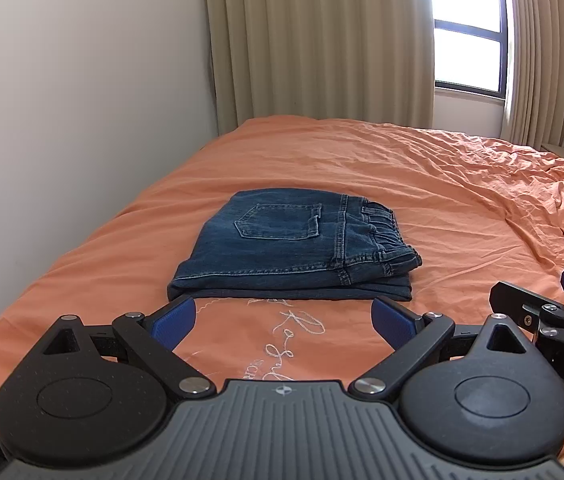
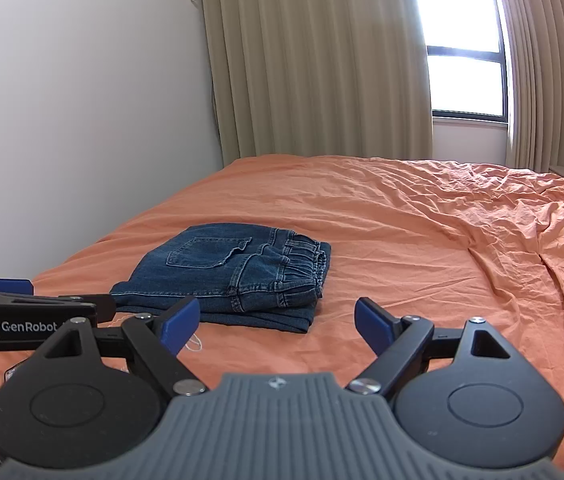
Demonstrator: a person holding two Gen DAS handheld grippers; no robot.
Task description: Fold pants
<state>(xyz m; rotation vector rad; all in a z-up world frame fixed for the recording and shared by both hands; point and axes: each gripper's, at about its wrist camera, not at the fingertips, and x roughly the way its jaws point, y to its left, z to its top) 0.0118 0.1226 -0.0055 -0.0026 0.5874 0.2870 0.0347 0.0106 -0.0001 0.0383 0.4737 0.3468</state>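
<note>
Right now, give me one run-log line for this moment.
folded blue denim pants: compact stack, pocket up, on orange bedsheet | left gripper: open, empty, short of pants | right gripper: open, empty

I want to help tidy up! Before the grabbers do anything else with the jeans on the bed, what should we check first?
1. Jeans folded into a compact stack: ok.
2. Waistband edges lined up: not ok, it sits bunched and short of the bottom layer.
3. Left gripper open and holding nothing: ok.
4. Right gripper open and holding nothing: ok.
5. Both grippers clear of the denim: ok, they sit at its near edge.
6. Orange bedspread flat under the stack: cannot tell; wrinkles show to the right.
</note>
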